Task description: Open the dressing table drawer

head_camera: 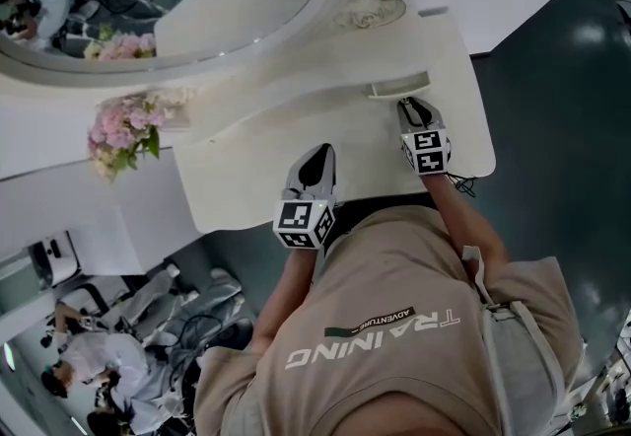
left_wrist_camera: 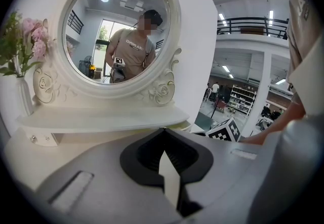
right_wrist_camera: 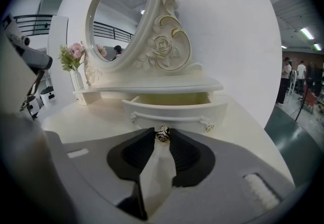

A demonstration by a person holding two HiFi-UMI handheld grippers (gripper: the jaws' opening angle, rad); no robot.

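Note:
The white dressing table (head_camera: 296, 128) has a small drawer (right_wrist_camera: 169, 109) under the mirror shelf, standing pulled partway out with its pale inside showing. In the head view the same drawer (head_camera: 399, 86) juts out just beyond my right gripper (head_camera: 419, 113). My right gripper (right_wrist_camera: 162, 137) is shut on the drawer's round metal knob (right_wrist_camera: 162, 134) at the middle of the drawer front. My left gripper (head_camera: 315, 163) hovers over the tabletop to the left, shut with nothing between its jaws (left_wrist_camera: 163, 129).
An oval mirror (right_wrist_camera: 119, 15) in a carved frame rises behind the shelf. A vase of pink flowers (head_camera: 123, 133) stands at the table's left end, near a second small drawer (left_wrist_camera: 43, 138). Dark floor (head_camera: 552, 109) lies past the table's right edge. People stand further off.

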